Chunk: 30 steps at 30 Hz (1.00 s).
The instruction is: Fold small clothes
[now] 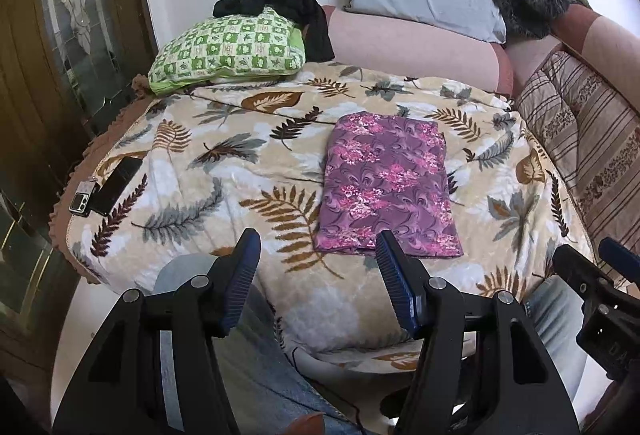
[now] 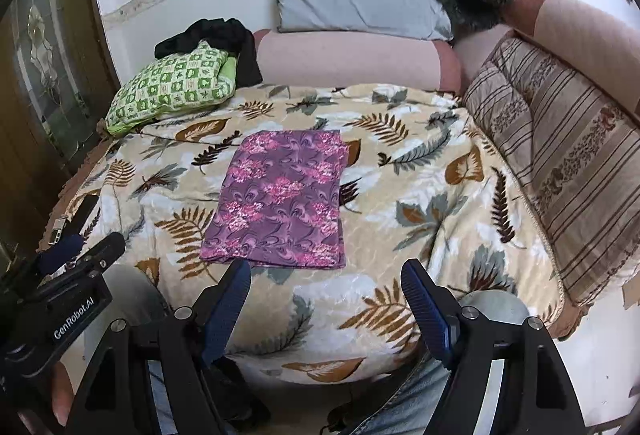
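Folded purple cloth (image 1: pixel 387 185) flat on leaf-print blanket (image 1: pixel 208 171)

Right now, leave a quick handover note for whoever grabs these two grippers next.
Left gripper: open, holding nothing, hovering at the near edge of the bed.
Right gripper: open, holding nothing, hovering beside it.
Purple and pink floral cloth: lies flat as a neat rectangle on the beige leaf-patterned blanket, touched by neither gripper.
Black crumpled garment: heaped behind the green checked pillow at the far left.
Done: the purple cloth looks folded at least once.
Left: probably another fold or setting it aside; the black garment may be next.
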Each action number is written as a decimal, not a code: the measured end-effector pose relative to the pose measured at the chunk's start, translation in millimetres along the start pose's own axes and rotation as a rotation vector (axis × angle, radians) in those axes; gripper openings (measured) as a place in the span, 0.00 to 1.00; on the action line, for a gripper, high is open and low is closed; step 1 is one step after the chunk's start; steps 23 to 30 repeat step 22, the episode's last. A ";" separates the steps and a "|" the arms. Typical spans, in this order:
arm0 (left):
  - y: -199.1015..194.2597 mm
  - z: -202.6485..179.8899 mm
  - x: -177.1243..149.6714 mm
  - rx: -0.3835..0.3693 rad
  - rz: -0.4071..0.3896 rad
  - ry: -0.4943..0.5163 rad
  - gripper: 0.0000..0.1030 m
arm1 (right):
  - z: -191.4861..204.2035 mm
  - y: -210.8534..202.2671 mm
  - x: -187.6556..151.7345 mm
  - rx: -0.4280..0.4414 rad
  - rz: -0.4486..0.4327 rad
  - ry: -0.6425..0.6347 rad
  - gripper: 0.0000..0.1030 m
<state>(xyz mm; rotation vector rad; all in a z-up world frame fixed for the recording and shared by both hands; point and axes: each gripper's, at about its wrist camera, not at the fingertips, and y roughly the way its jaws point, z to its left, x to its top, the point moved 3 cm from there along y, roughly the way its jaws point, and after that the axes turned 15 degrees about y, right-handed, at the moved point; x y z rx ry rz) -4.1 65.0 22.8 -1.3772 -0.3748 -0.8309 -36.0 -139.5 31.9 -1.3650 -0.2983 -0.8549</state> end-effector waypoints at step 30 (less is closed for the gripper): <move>76.2 4.5 1.7 -0.006 0.148 0.025 0.58 | -16.6 74.2 11.4 0.056 0.091 0.062 0.73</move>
